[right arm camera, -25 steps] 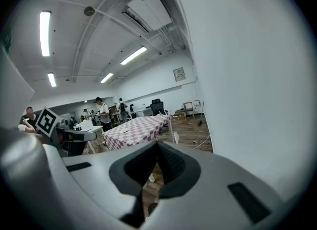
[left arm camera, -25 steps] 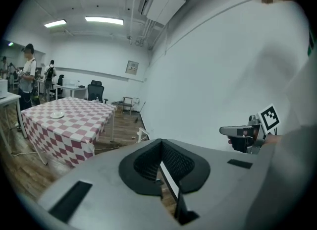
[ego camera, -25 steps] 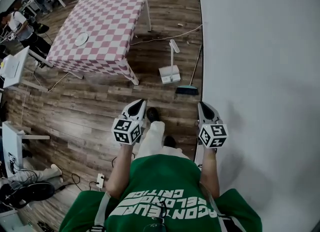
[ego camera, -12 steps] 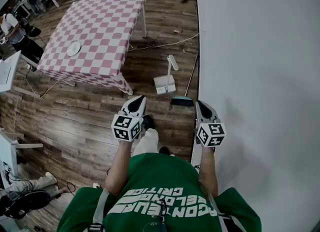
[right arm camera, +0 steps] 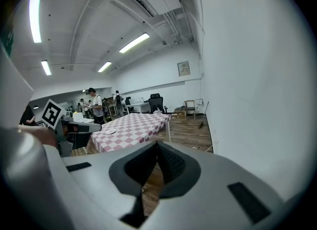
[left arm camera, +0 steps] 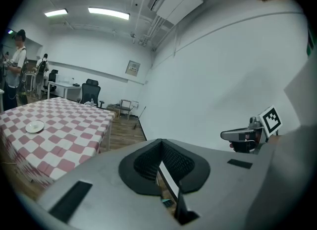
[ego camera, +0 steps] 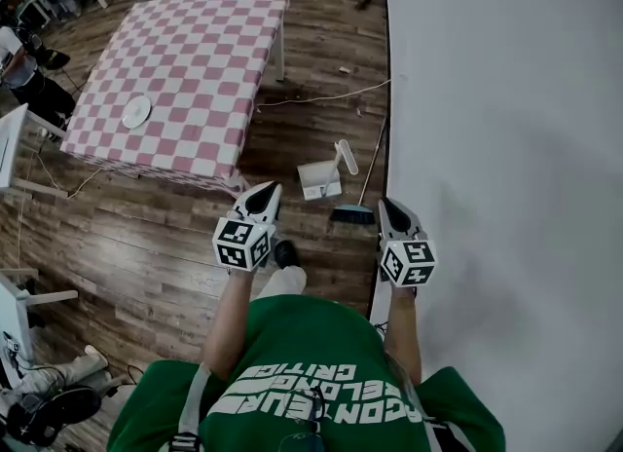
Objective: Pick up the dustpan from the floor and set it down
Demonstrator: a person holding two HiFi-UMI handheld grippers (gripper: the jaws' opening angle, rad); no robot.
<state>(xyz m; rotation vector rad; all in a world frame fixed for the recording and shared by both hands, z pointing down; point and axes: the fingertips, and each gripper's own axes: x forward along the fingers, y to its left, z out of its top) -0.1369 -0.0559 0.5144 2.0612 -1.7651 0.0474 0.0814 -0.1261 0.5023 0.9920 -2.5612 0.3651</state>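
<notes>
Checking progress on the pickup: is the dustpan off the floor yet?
No, the dustpan rests on the floor beside the broom, with nothing gripping it.

Bench [ego camera: 200, 60]: pink-and-white checks.
Plate [ego camera: 136, 111]: white.
Dustpan [ego camera: 319, 180]: white.
Broom [ego camera: 352, 214]: teal head, pale handle.
Floor [ego camera: 146, 236]: brown wood planks, mixed tones.
Wall [ego camera: 506, 148]: plain white.
Left gripper [ego camera: 269, 189]: pale grey shell, black lining; cube with black-and-white square markers.
Right gripper [ego camera: 387, 205]: same grey, black and marker pattern.
Shirt [ego camera: 311, 343]: green, white lettering.
</notes>
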